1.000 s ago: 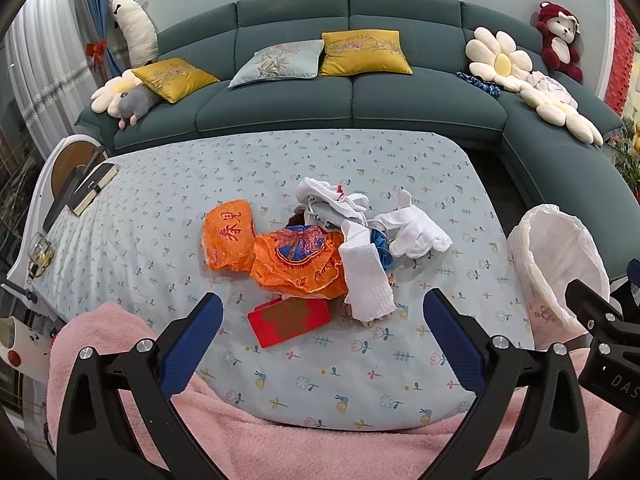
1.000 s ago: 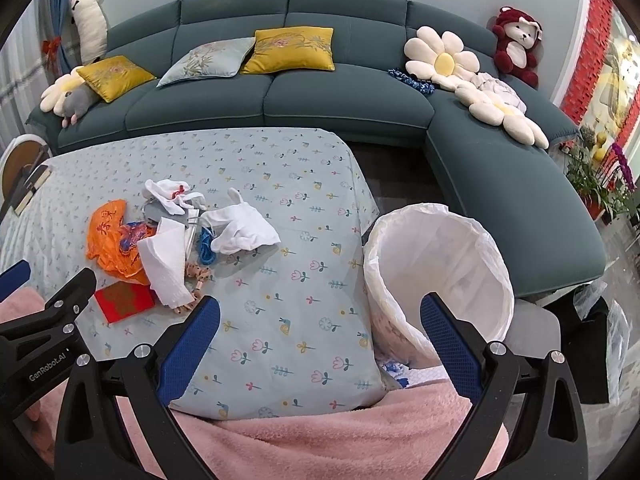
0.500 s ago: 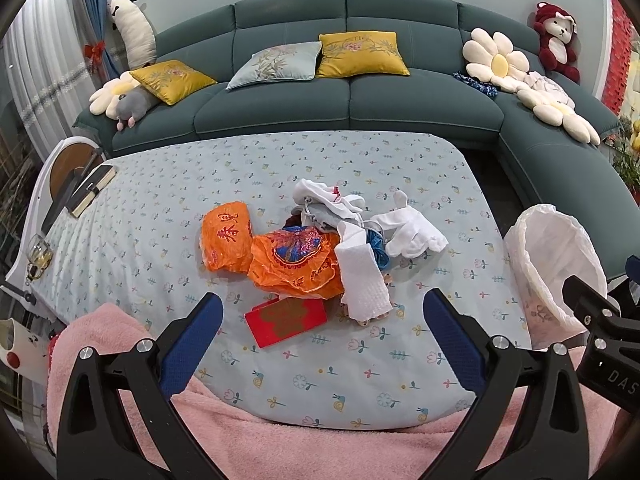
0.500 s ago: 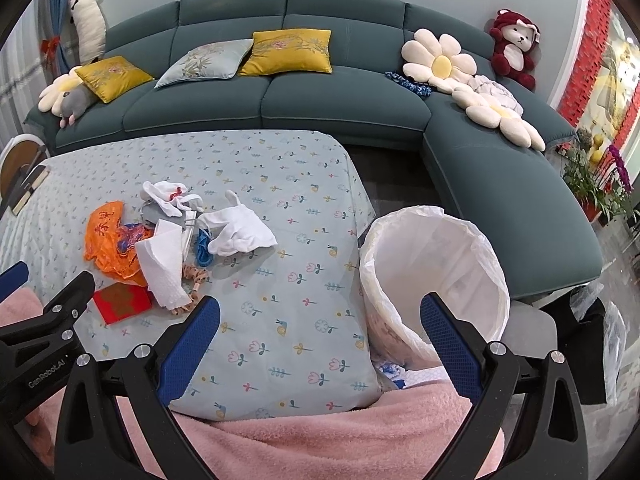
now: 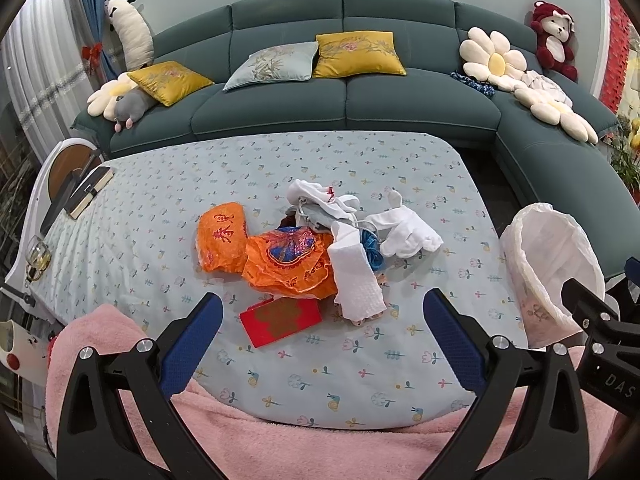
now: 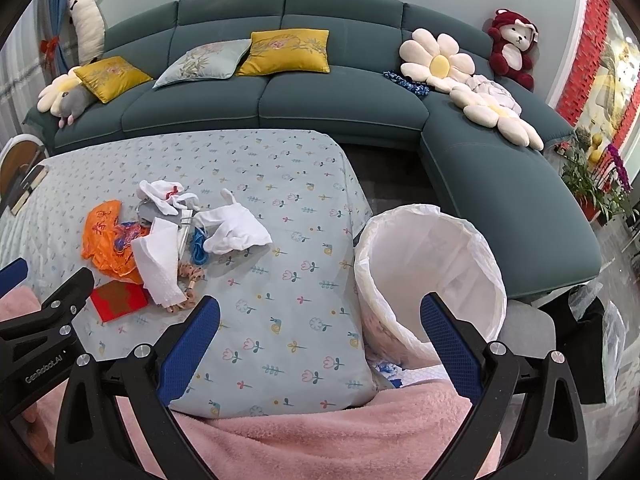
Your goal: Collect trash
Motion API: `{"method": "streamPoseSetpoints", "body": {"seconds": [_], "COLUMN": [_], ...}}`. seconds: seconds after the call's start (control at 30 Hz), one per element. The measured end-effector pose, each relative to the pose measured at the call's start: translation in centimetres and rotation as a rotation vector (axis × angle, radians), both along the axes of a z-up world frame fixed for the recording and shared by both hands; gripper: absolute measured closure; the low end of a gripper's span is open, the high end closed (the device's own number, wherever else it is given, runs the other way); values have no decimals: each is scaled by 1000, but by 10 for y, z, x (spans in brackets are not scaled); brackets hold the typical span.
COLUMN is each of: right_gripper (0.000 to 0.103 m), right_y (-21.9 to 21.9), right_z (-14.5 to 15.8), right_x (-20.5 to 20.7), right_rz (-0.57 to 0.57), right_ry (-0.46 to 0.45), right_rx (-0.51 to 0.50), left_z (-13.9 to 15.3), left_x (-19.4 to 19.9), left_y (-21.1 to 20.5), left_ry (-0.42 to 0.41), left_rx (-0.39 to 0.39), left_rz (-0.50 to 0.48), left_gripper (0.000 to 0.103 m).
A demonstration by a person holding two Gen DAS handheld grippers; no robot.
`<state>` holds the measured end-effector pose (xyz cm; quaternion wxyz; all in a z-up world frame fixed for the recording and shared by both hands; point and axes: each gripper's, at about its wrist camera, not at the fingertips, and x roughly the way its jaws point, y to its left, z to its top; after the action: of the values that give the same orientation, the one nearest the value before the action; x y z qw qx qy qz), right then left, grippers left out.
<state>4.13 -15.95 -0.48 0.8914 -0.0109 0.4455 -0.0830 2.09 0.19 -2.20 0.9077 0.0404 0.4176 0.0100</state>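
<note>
yellow cushions (image 5: 356, 54): 2 | flower pillows (image 5: 494, 62): 3 | bin (image 6: 432, 280): 1

Sofa (image 5: 344, 96): teal, far beyond the tool, behind the counter.
Yellow cushions (image 5: 358, 54): on the sofa.
Red bear (image 6: 514, 48): far right corner.
Book (image 5: 89, 192): far left, on the counter's (image 5: 168, 184) edge.

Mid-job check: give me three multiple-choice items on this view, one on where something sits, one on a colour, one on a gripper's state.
1. Where is the lined trash bin?
A. On the sofa
B. Off the table's right edge
C. Amid the pile

2. What colour is the flat packet nearest the left gripper?
A. Red
B. Green
C. Black

3. How is the right gripper?
A. Shut on a cloth
B. Open and empty
C. Inside the bin

Answers: B, the bin stands beside the patterned table; A, the packet is red with a gold print; B, its fingers stand wide apart with nothing between them.
</note>
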Motion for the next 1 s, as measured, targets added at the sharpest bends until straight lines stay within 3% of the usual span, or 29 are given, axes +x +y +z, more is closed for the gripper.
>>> {"method": "streamPoseSetpoints", "body": {"seconds": [0.67,1.0], "right_gripper": [7,7], "right_y": [-14,-12], "right_z": [3,2], "right_x": [-7,-4], "right_rz": [-35,-39], "right_ry": [-11,-19], "right_rx": [-8,-1], "left_z": [4,-9], "left_x": [-2,4], "left_y": [-13,7], "left_ry": [-16,24], "left_rx": [-18,-42], "left_rz": [-49,-34], "left_gripper": [7,7]}}
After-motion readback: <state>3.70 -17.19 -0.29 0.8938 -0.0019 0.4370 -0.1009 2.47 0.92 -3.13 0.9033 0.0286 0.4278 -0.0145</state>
